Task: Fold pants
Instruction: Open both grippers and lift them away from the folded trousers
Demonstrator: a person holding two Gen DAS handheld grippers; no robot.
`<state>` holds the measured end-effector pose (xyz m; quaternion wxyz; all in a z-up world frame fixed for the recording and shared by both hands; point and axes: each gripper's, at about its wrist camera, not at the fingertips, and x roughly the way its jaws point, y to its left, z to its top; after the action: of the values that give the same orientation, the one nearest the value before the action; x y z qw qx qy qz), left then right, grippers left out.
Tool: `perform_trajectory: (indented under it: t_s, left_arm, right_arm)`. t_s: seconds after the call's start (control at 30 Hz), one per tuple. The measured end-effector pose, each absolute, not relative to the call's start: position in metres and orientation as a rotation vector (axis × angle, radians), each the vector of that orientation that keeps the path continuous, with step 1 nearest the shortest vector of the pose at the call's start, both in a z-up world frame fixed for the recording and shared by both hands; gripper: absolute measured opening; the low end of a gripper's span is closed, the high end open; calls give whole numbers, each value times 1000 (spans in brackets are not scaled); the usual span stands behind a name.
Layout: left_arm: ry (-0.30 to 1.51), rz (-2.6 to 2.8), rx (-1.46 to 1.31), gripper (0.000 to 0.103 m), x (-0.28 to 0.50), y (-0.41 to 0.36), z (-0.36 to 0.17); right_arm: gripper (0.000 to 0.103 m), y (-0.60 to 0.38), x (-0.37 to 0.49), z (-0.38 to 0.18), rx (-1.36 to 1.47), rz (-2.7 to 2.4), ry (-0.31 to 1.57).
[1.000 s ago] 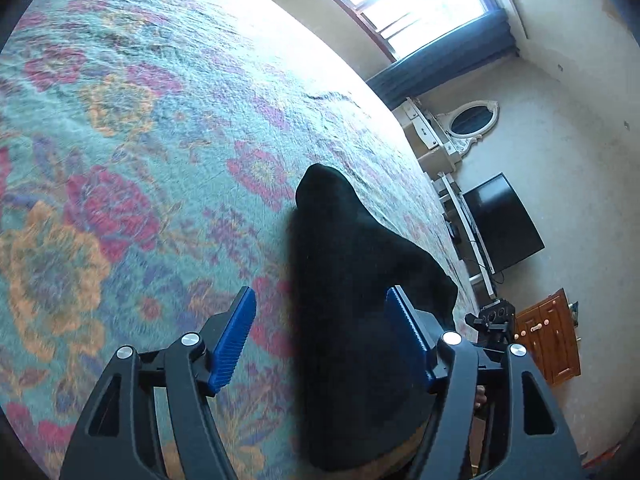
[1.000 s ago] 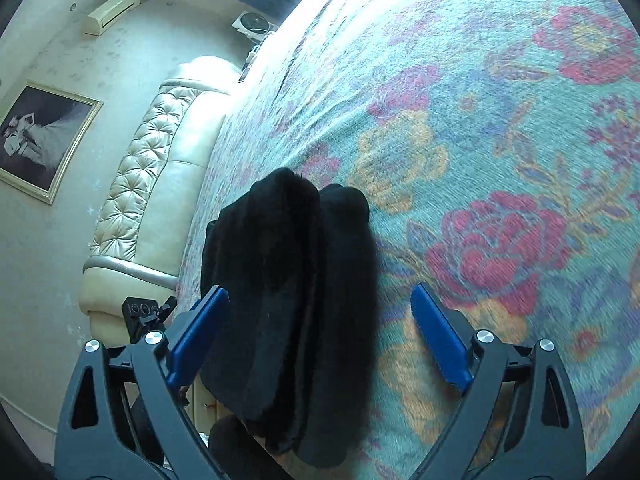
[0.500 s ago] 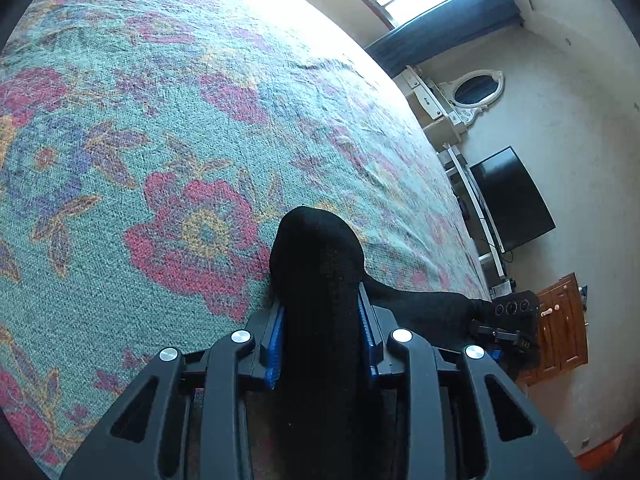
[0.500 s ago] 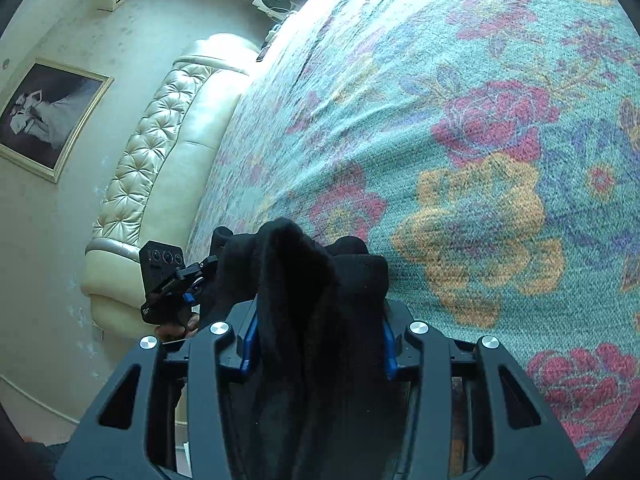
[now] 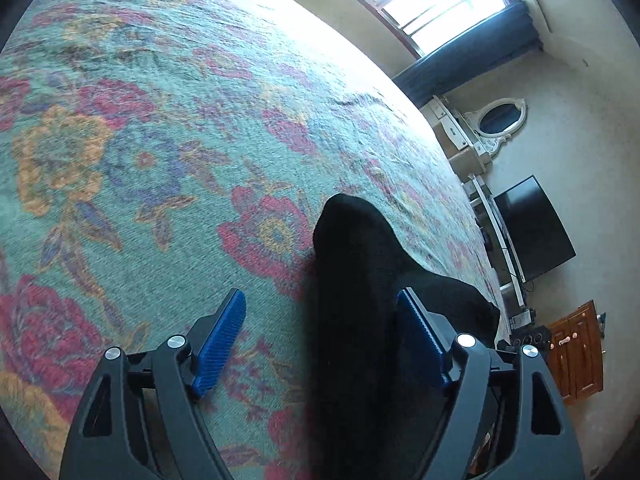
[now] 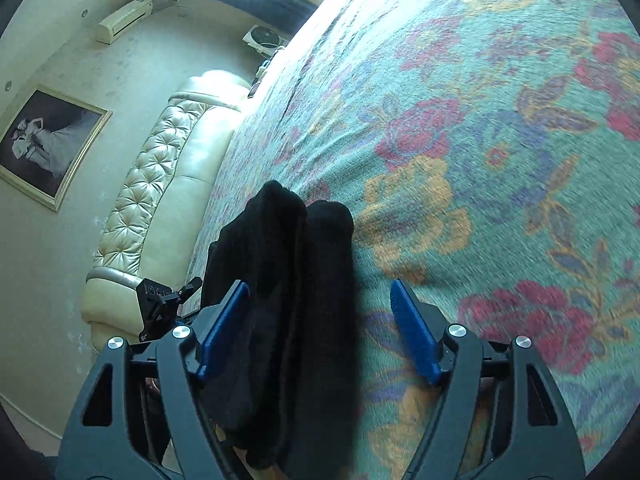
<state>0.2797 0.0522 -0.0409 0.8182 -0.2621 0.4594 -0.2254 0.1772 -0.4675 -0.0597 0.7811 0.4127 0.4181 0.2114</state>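
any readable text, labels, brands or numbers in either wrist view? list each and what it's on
None can be read.
Small white mark low on the black device beside the left gripper's mount, right wrist view: too small and blurred to read.
Its three round dials: no legible figures.
TV, wall air conditioner, framed picture, black pants: no text visible.

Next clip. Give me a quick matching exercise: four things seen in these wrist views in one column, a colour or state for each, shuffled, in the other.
1. left gripper
2. pants
3. bedspread
4. headboard

a. cream, tufted
b. black, bunched in a narrow strip
c. teal with red and orange flowers
d. open, fingers either side of the cloth

Pairs: 1-d, 2-b, 3-c, 4-a
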Motion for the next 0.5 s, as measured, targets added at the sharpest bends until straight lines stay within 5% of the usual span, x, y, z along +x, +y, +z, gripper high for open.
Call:
perform_trajectory:
  t_s: [0.3,0.5]
  left_arm:
    - [940,-187,-305,82,158,67,-28]
    - [891,-171,-215,83,86,37,-18]
  right_arm:
    - [90,-446,71,-44,760,214,874]
    - [90,-378,25,-20,422,73,879]
